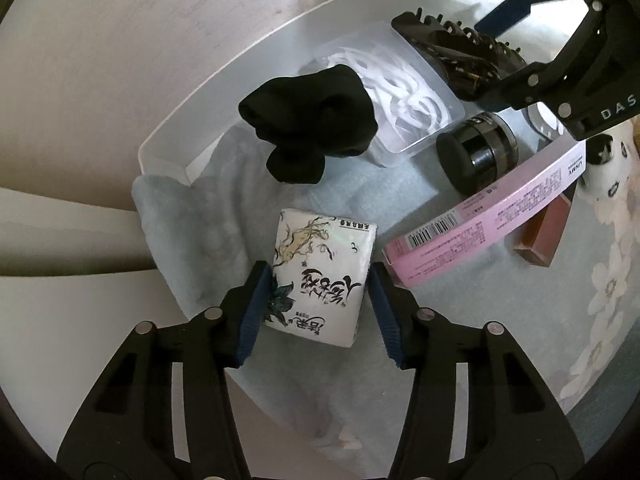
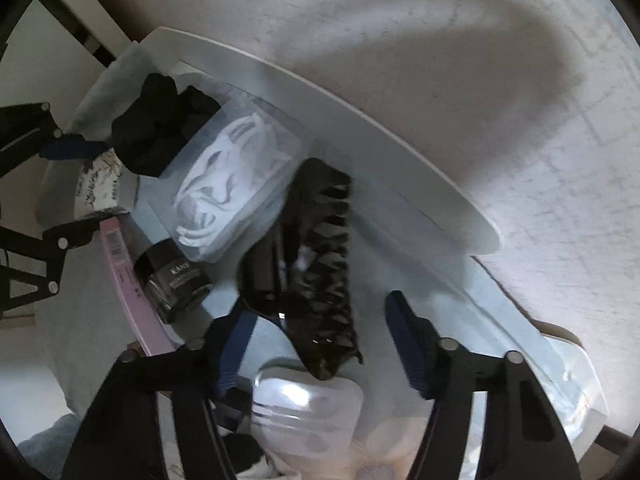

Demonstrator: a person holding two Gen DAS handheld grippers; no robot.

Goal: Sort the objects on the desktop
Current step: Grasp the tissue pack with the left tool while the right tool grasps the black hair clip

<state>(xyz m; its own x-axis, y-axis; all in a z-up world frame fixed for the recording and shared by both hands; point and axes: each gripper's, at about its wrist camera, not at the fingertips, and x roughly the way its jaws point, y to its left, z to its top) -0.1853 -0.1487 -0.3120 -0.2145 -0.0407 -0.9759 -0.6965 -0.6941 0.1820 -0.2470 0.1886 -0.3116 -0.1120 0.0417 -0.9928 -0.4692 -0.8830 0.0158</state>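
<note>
1. Two grippers are working over a white tray (image 1: 208, 92) lined with a pale blue towel (image 1: 224, 240).
2. In the left wrist view, the left gripper (image 1: 316, 312) is spreading its blue-padded fingers (image 1: 252, 312) on either side of a white tissue pack (image 1: 320, 276) printed with black calligraphy. The left pad is touching or nearly touching the pack's edge, while the right pad is standing just clear of it, so the claw is bracketing the pack without pinching it.
3. The tissue pack is lying flat on the towel, with a pink box (image 1: 488, 216) just to its right and a black bundle of cloth (image 1: 308, 128) farther ahead.
4. Beyond the bundle, a clear plastic case of white items (image 1: 408, 96) is resting beside a dark jar (image 1: 476, 152) lying on its side.
5. In the right wrist view, the right gripper (image 2: 320, 344) is holding its fingers wide apart around the near end of a black hair claw clip (image 2: 320, 264). The left pad is sitting close to the clip's edge and the right pad is well apart from it.
6. A translucent lidded container (image 2: 308, 412) is lying just below the clip, between the gripper's arms.
</note>
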